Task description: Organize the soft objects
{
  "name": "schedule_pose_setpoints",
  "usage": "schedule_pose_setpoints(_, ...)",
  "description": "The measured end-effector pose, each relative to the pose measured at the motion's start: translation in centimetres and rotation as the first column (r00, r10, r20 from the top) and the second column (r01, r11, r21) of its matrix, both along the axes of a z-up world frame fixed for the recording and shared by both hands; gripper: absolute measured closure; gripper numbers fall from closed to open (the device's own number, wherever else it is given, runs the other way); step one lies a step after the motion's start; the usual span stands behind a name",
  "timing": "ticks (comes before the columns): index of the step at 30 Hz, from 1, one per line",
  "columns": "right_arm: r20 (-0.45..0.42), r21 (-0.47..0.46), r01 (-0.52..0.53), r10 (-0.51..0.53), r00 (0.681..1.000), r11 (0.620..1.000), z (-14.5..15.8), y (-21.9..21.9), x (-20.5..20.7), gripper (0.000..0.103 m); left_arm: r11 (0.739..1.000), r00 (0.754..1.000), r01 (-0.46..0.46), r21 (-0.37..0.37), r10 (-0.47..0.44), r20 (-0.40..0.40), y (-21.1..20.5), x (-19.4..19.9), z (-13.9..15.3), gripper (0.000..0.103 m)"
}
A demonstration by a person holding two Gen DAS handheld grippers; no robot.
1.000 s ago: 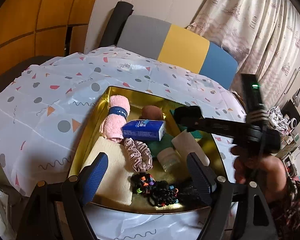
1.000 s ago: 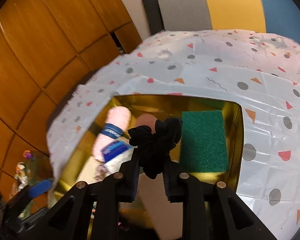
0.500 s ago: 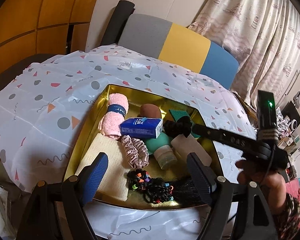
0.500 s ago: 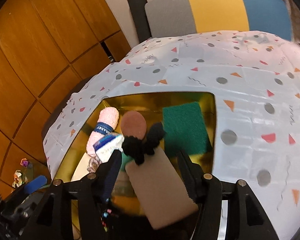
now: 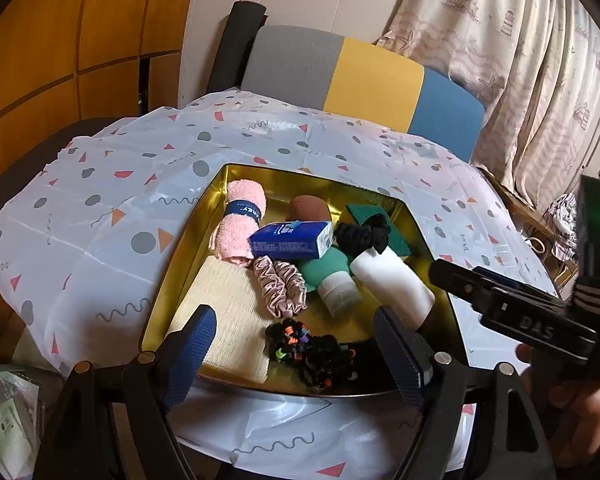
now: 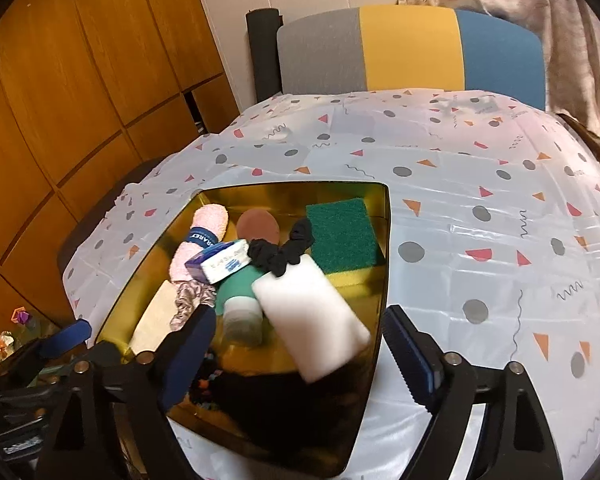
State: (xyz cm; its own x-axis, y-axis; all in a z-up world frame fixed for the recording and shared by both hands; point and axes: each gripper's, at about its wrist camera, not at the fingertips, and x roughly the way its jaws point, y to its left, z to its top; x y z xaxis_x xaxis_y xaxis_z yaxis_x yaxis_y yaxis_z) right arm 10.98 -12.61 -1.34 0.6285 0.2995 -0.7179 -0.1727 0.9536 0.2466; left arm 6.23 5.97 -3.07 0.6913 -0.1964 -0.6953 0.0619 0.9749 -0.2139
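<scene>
Patterned tablecloth (image 6: 460,200) carries gold tray (image 5: 188,240), loaded: pink towel roll (image 5: 242,220), blue tissue pack (image 5: 292,240), satin scrunchie (image 5: 280,288), black scrunchie (image 6: 280,250) on white sponge (image 6: 308,304), green scouring pad (image 6: 340,232), hair ties (image 5: 300,344). Left gripper (image 5: 296,348) wide, empty. Right gripper (image 6: 300,356) wide, empty, above tray's near edge. Judged nearly complete: nothing soft visible outside tray; contents overlap, could use tidying.
</scene>
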Motion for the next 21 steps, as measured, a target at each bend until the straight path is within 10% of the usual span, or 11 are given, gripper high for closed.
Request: schedule_pose_setpoints(21,-0.006,-0.056,0.082,-0.082,0.997,0.995,0.2,0.9,-3.6,0.000,0.991,0.997,-0.080,0.108,0.077,0.029,0.7,-1.3,1.2,0.021)
